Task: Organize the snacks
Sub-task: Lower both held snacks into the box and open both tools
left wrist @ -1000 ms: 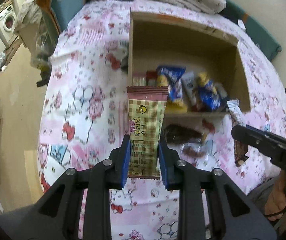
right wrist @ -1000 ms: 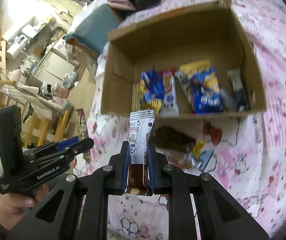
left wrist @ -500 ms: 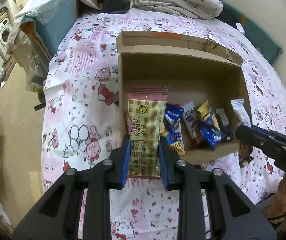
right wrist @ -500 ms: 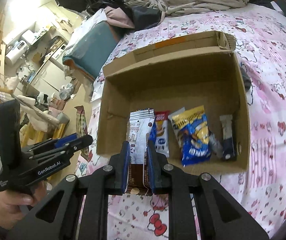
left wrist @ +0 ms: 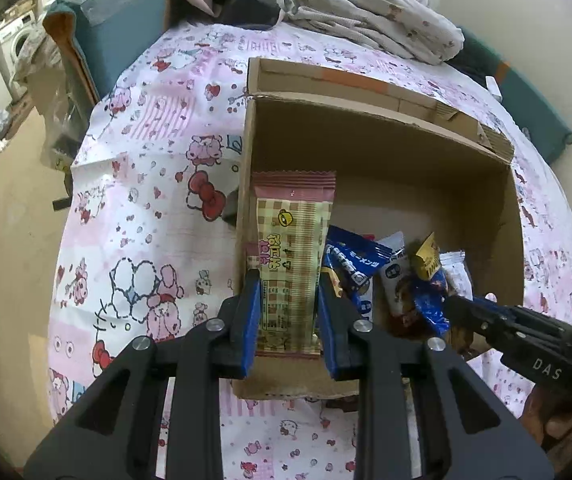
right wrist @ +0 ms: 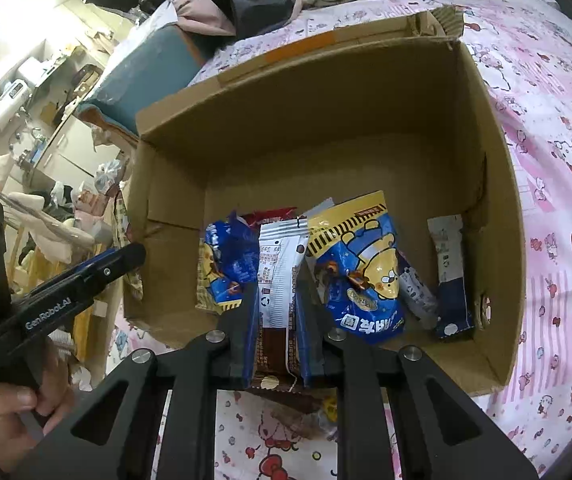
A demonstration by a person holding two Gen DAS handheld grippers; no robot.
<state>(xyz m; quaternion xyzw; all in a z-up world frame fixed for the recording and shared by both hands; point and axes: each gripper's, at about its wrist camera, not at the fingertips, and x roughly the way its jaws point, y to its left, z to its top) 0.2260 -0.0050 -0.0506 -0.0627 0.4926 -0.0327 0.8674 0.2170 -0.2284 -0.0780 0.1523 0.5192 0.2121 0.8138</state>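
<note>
Pink cartoon-print bedding (left wrist: 145,208) covers the bed that carries an open cardboard box (left wrist: 382,160), with crumpled blankets (left wrist: 366,16) beyond the box's far flap.

Left gripper (left wrist: 289,300): closed on a checked yellow-and-pink snack packet (left wrist: 292,264), held upright lengthwise between the blue finger pads (left wrist: 250,320). The packet hangs over the box's near-left corner, just inside the left wall. Ahead of and to the right of this gripper the box floor is bare cardboard up to the far wall; immediately to its right lie packed snacks, led by a blue packet (left wrist: 352,268).

Right gripper (right wrist: 277,312): closed on a white-and-brown snack bar (right wrist: 275,276), held lengthwise, its upper end reaching over the near box wall (right wrist: 482,368) into the interior. A blue-and-yellow bear packet (right wrist: 360,272) lies just right of it, a blue packet (right wrist: 227,264) just left, and a white-and-navy bar (right wrist: 450,276) further right against the right wall. The far half of the floor ahead is uncovered.

Hand pose: the left hand (right wrist: 9,412) grips its handle low at the right view's left side, tool pointing toward the box. Both tools angle downward over the near edge.
</note>
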